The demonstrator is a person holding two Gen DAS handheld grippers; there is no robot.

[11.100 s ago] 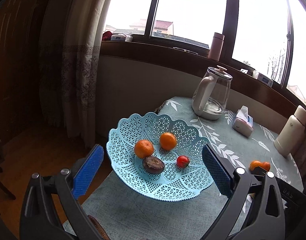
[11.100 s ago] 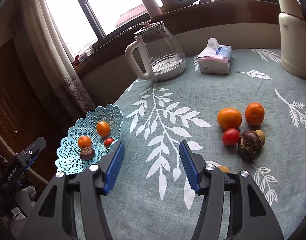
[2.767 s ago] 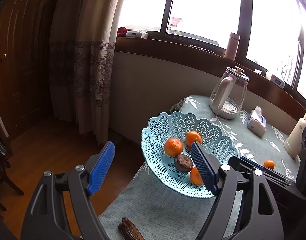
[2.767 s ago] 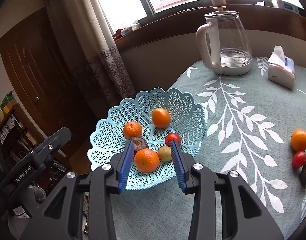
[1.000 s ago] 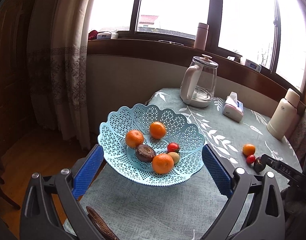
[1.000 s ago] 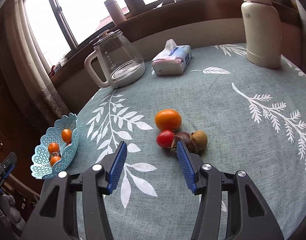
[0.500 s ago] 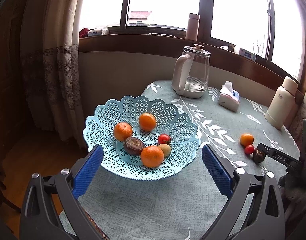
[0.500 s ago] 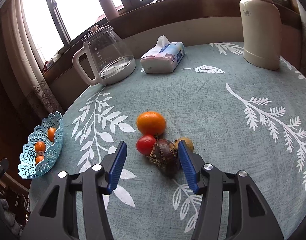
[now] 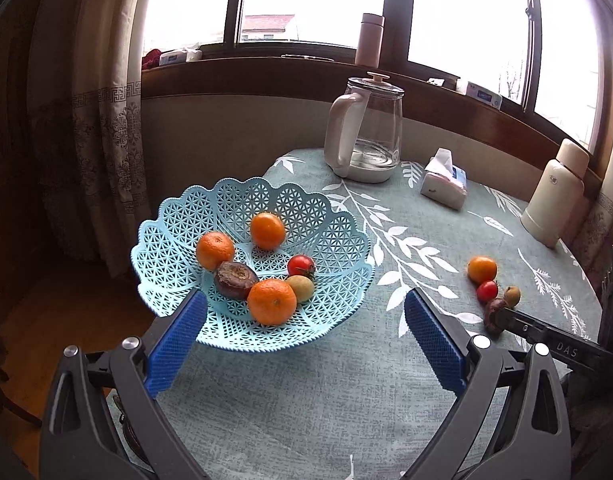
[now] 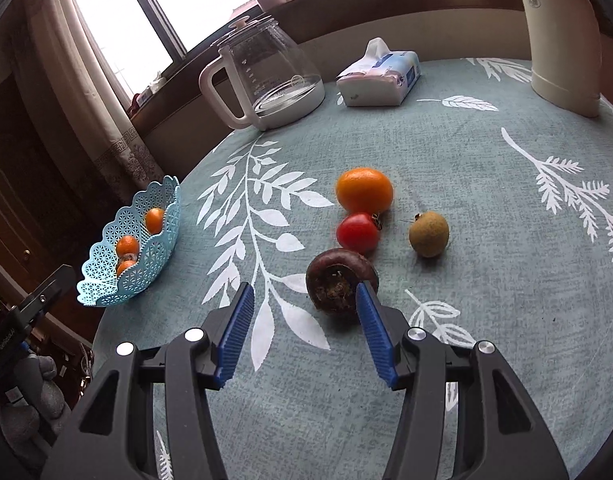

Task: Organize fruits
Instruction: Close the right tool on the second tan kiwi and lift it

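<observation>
text "DAS" | on right claw [image 9: 562,346] body, left wrist view | other markings unreadable

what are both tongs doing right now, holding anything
Left tongs: open, empty, in front of the blue basket.
Right tongs: open, empty, closing in on the dark purple fruit.

Left wrist view: low at surface [image 9: 306,400] edge, faces window, close on basket [image 9: 338,240]. Right wrist view: low over surface centre, faces loose fruit closely. Shared: basket, kettle [image 10: 274,76], tissue pack [image 10: 380,76], loose fruit.
</observation>
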